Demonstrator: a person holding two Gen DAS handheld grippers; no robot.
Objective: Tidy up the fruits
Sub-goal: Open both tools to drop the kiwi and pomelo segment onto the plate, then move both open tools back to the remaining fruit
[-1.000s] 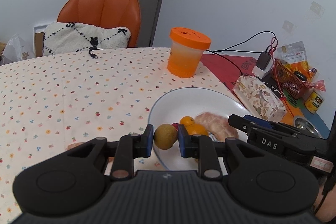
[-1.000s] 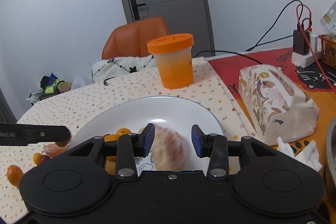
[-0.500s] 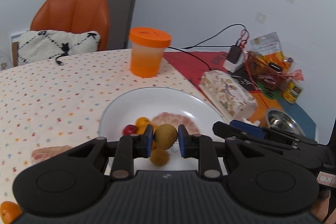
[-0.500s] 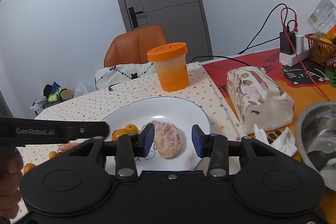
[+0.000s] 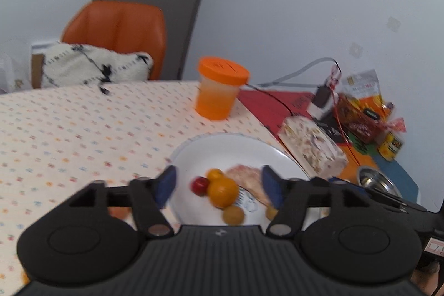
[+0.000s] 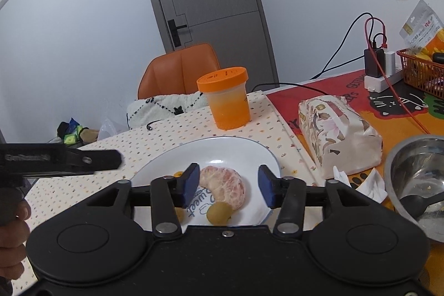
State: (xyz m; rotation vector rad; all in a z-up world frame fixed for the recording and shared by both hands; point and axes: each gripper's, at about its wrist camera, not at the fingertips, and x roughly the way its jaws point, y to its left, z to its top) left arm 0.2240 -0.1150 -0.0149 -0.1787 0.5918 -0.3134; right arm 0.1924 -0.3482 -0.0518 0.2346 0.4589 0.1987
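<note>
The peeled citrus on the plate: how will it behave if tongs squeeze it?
The peeled citrus looks soft, with bare segments, so it probably dents or splits under pressure. Its curved, flattish shape on the white plate suggests it will not roll.

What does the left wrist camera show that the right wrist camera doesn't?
Only the left wrist view shows the small red fruit and the large orange on the plate, plus a yellow can. Only the right wrist view shows the person's hand and the pile of clutter behind the table. Both show the white plate, peeled citrus, orange-lidded cup, tissue pack and orange chair.
</note>
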